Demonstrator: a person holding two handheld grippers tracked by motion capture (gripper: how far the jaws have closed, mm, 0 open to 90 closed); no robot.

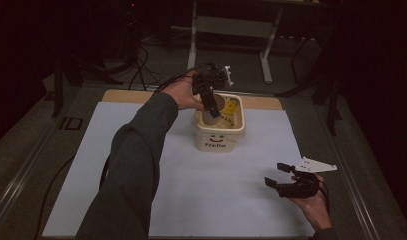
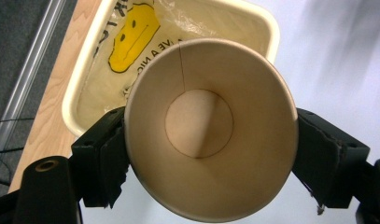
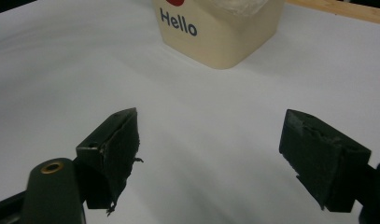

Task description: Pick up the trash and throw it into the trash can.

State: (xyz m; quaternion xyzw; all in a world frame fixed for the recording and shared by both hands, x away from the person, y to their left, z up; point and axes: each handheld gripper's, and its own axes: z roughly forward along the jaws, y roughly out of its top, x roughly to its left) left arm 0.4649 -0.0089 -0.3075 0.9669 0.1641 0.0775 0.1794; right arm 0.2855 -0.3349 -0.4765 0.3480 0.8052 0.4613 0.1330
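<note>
paper cup between left tongs, clamped

A white sheet covers the wooden table; cables trail on the floor behind.

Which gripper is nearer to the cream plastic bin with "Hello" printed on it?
Left. The left gripper, clamped on a brown paper cup, hangs right over the cream plastic "Hello" bin. The right gripper stands open, low over the white sheet, well off the bin.
</note>
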